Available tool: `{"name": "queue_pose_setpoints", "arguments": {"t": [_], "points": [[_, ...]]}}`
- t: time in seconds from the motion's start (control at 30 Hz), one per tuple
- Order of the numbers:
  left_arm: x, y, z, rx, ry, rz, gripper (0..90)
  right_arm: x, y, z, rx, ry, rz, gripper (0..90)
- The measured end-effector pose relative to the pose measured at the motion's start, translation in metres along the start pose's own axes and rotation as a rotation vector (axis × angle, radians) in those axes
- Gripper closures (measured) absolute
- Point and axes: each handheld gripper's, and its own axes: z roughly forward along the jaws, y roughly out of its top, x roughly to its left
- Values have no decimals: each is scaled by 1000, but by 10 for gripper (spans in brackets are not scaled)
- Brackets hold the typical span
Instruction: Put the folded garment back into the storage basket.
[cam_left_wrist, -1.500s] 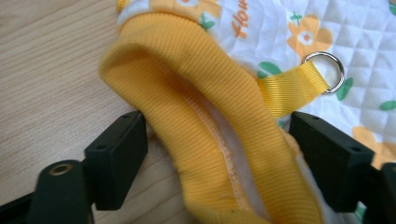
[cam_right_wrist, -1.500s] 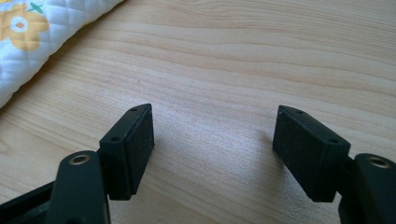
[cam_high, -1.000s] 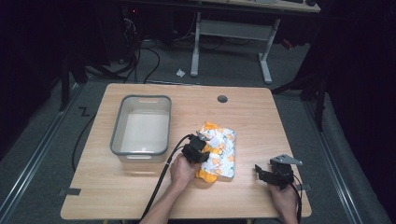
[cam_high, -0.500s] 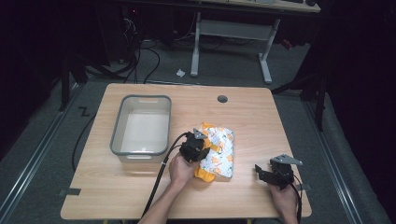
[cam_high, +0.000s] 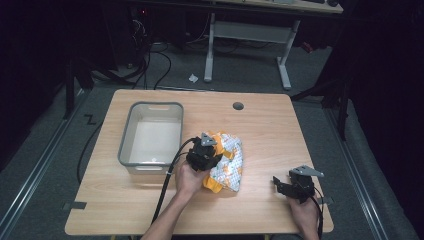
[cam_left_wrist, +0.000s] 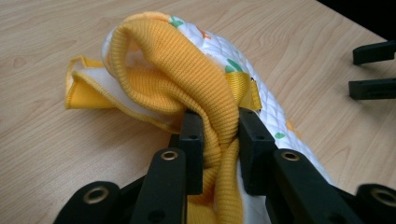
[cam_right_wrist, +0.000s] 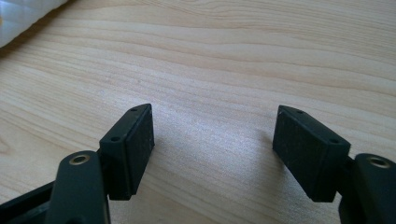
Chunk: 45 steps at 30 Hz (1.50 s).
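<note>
The yellow ribbed edge of the quilted cloth (cam_left_wrist: 187, 70) was clamped in the left hand-held gripper (cam_left_wrist: 219, 140) on the tabletop (cam_high: 270, 125) beside the grey bin (cam_high: 150, 162), transfer judged pending, while the right hand-held gripper (cam_right_wrist: 215, 149) was held open, empty.

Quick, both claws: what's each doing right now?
Left claw: closed on the yellow ribbed cuff of the quilted cloth.
Right claw: open, holding nothing, above the table.

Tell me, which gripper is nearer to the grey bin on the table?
Left. The left gripper sits just right of the grey bin, its jaws shut on the yellow cloth. The right gripper rests open near the table's far right edge.
</note>
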Motion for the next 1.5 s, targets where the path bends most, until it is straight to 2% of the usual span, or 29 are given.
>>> {"name": "queue_pose_setpoints", "arguments": {"t": [0.1,0.4,0.73,0.97,1.03,1.5], "points": [[2,1,-8,-20,-11,-6,744,0,0,0,0,0,0,296],[5,7,-25,-50,-3,4,746,0,0,0,0,0,2,296],[14,9,-40,-83,-31,-30,748,0,0,0,0,0,0,296],[17,15,-53,-109,-35,-25,749,0,0,0,0,0,0,296],[20,16,-58,-124,-50,-43,749,0,0,0,0,0,1,296],[31,21,-78,-155,-40,-56,750,0,0,0,0,0,1,296]]}}
